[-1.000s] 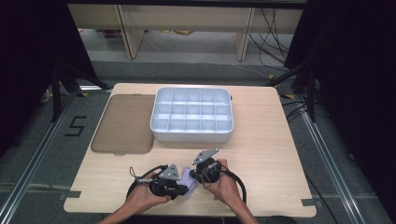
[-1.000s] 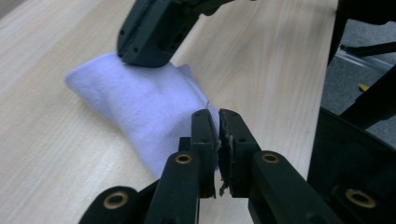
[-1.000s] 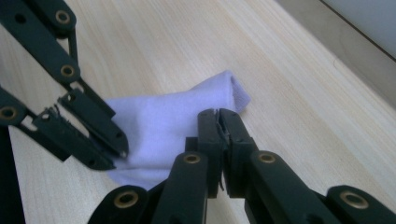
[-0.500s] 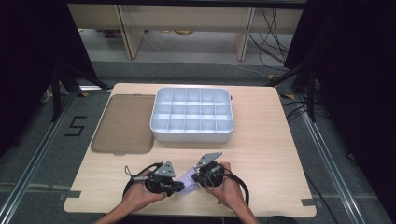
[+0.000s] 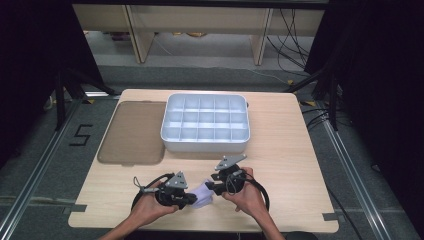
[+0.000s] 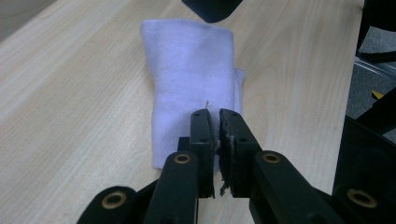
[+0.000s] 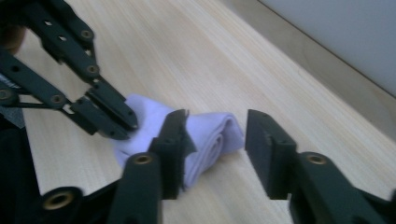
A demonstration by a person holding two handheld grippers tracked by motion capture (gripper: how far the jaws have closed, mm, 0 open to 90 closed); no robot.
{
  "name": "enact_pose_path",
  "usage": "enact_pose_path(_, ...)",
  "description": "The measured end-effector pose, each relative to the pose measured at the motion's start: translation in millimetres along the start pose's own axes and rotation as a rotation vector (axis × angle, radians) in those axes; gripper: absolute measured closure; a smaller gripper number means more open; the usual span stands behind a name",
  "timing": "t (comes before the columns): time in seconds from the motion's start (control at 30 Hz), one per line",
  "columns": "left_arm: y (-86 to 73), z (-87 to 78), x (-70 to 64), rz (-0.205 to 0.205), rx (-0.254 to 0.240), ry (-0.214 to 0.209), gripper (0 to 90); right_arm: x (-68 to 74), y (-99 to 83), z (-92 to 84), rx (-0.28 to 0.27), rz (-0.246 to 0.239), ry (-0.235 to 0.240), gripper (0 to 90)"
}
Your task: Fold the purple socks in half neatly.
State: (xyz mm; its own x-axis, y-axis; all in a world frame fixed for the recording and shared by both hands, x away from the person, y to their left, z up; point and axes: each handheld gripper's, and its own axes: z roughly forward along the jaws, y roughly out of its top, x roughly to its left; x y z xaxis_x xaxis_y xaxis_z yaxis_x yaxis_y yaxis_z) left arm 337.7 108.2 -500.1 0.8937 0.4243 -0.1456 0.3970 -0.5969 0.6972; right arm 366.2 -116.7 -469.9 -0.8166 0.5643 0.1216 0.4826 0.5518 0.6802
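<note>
Cloth: a small pale lilac cloth (image 5: 202,194), folded into a thick pad, lies flat on the table between the two grippers, near the person's edge; in the left gripper view it (image 6: 191,79) stretches away from the jaws.
Left gripper: the left gripper (image 5: 186,198) has its jaws closed tight on the near edge of the cloth, with only a sliver of fabric between the pads (image 6: 215,135).
Right gripper: the right gripper (image 5: 210,186) has just been opening; its jaws stand partly apart, one on each side of the cloth's folded end (image 7: 219,128), and the pads do not press on it.
Hands: the left hand (image 5: 147,207) and the right hand (image 5: 247,195) each wrap a gripper body, with black cable looping beside them.
Tray: a white tray (image 5: 205,142) divided into a grid of compartments sits well beyond the grippers, towards the far side of the table.
Lid: a flat brownish see-through lid (image 5: 132,132) lies just to the left of the tray, ahead of the left gripper.
Writing: the figure 5 (image 5: 80,135) is marked in black tape on the floor, left of the table.
Surface: a light wood-grain table (image 5: 295,170) with rounded corners.
Room: grey floor, metal rails down either side, dark curtains left and right, pale furniture legs and loose cables beyond the far edge.
</note>
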Motion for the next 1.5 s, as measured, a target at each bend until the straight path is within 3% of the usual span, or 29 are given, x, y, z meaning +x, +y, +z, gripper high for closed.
enact_pose_path(0.1, 0.2, 0.2, -1.2, -0.007, 0.0, -0.001, 83.4, -4.9, 0.6, 8.5, 0.061, 0.018, 0.026, 48.8)
enact_pose_path(0.13, 0.3, 0.2, -1.2, -0.004, 0.001, -0.001, 83.4, -6.4, 0.7, 12.0, 0.064, 0.003, 0.051, 46.6)
enact_pose_path(0.17, 0.3, 0.2, -1.2, -0.004, 0.001, -0.001, 83.4, -5.8, 0.5, 13.3, 0.086, 0.023, 0.05, 46.0)
enact_pose_path(0.3, 0.3, 0.2, -0.6, -0.005, 0.003, -0.006, 83.4, -7.1, 1.7, 20.9, 0.116, 0.032, 0.061, 40.8)
enact_pose_path(0.47, 0.6, 0.4, -0.5, -0.002, 0.004, -0.005, 83.4, -7.4, 4.1, 28.1, 0.144, 0.01, 0.073, 38.8)
enact_pose_path(0.73, 0.3, 0.2, -0.4, 0.001, 0.003, -0.008, 83.0, -11.4, 0.0, 34.4, 0.151, 0.029, 0.126, 49.6)
enact_pose_path(0.87, 0.0, 0.0, -0.2, 0.007, 0.003, -0.01, 82.9, -13.4, -3.3, 35.4, 0.138, 0.065, 0.16, 55.0)
enact_pose_path(1.0, -0.1, 0.0, 1.2, -0.025, -0.004, -0.031, 81.5, -15.5, -5.2, 36.3, 0.133, 0.102, 0.186, 59.6)
enact_pose_path(1.13, -0.6, -2.9, 0.2, -0.027, -0.014, -0.052, 71.6, -13.8, -5.4, 35.7, 0.129, 0.112, 0.186, 65.1)
enact_pose_path(1.17, -0.6, -4.7, -0.8, -0.026, -0.013, -0.046, 69.8, -12.8, -5.8, 36.3, 0.123, 0.125, 0.201, 65.8)
enact_pose_path(1.27, -3.3, -17.5, -0.1, -0.021, -0.035, -0.018, 61.1, -12.8, -7.2, 35.4, 0.115, 0.131, 0.187, 67.8)
enact_pose_path(1.4, -11.5, -29.8, 6.0, -0.054, -0.049, 0.013, 49.8, -13.3, -8.6, 34.9, 0.104, 0.13, 0.185, 68.4)
enact_pose_path(1.43, -18.6, -36.7, 9.4, -0.093, -0.059, 0.034, 46.4, -11.4, -8.1, 34.3, 0.108, 0.141, 0.18, 68.8)
enact_pose_path(1.5, -22.5, -40.3, 11.6, -0.095, -0.047, 0.046, 44.1, -10.4, -7.9, 33.4, 0.11, 0.132, 0.172, 69.2)
